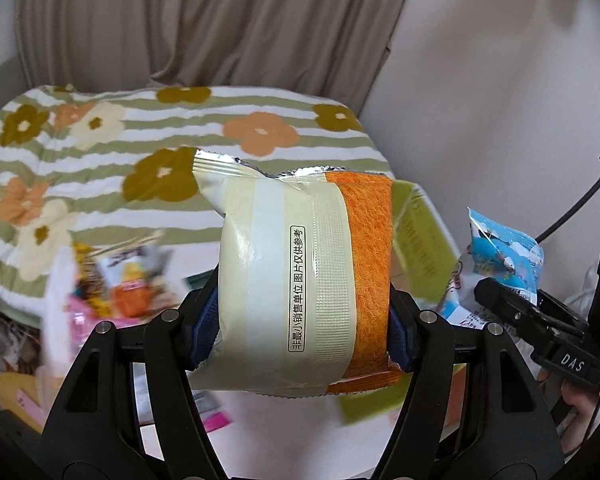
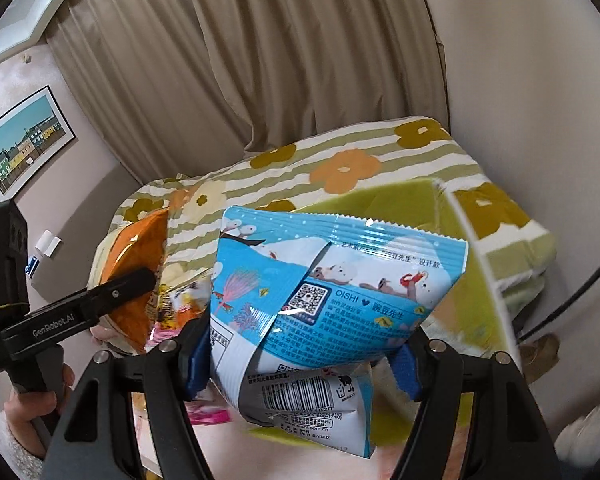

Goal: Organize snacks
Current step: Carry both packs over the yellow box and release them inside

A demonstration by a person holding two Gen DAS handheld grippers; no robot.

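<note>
My left gripper [image 1: 302, 320] is shut on a cream and orange snack packet [image 1: 300, 272] and holds it upright in the air. My right gripper [image 2: 300, 356] is shut on a blue Oishi snack packet [image 2: 324, 288], also lifted. In the left wrist view the blue packet [image 1: 504, 256] and the right gripper [image 1: 500, 292] show at the right. In the right wrist view the orange packet [image 2: 134, 264] and the left gripper's fingers [image 2: 128, 284] show at the left. A yellow-green box [image 2: 472, 304] stands open just behind the blue packet.
A pile of mixed snack packets [image 1: 116, 280] lies on the white table [image 1: 292, 432] at the left. Pink packets [image 2: 208, 416] lie below the grippers. A bed with a flowered striped cover [image 1: 140, 148] and a beige curtain [image 1: 204, 20] stand behind.
</note>
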